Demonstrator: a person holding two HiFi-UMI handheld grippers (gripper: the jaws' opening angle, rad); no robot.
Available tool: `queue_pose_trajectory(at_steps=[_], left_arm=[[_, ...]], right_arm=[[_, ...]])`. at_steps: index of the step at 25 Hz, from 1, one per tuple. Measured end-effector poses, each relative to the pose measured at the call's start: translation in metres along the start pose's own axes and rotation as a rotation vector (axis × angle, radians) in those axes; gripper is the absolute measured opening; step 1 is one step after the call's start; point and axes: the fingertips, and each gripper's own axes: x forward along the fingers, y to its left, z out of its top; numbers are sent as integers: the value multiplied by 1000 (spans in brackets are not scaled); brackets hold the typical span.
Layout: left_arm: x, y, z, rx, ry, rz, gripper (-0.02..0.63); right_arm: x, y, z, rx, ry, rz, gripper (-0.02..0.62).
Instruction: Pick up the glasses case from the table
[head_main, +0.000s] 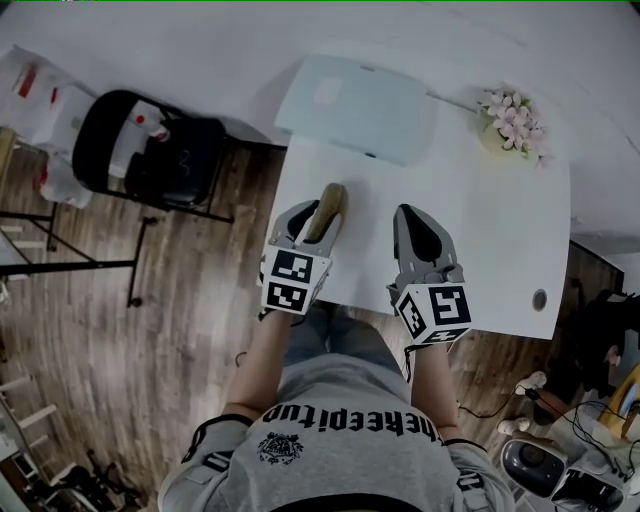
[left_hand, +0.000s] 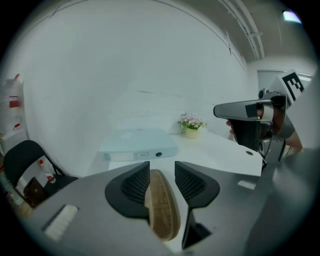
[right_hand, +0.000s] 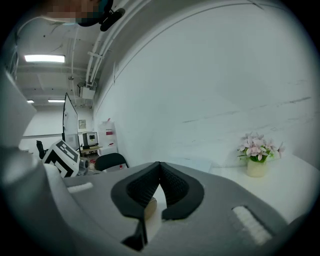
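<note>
The glasses case (head_main: 329, 207) is a long tan, wood-grain shell near the white table's (head_main: 500, 240) front left corner. In the left gripper view the glasses case (left_hand: 161, 212) runs lengthwise between the jaws. My left gripper (left_hand: 162, 173) is open around it: the left pad lies close against the case and a strip of white table shows beside the right pad. In the head view my left gripper (head_main: 318, 213) points away from me over the case. My right gripper (head_main: 412, 216) is beside it to the right. My right gripper (right_hand: 159, 167) is shut, tips together, holding nothing.
A pale blue binder (head_main: 356, 107) lies flat at the table's far side, and it is straight ahead as the binder (left_hand: 138, 145) in the left gripper view. A pot of pink flowers (head_main: 512, 123) stands far right. A black chair (head_main: 150, 150) stands on the wooden floor to the left. A cable hole (head_main: 540, 299) is near the right edge.
</note>
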Motion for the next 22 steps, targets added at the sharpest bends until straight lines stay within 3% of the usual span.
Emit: queue_pose_trajectory(at_steps=[11, 22], left_arm=[[28, -5, -39, 41, 135, -27, 318], [48, -7, -67, 79, 234, -26, 371]], right_arm=[[3, -11, -17, 24, 45, -44, 3], [0, -22, -28, 36, 74, -89, 3]])
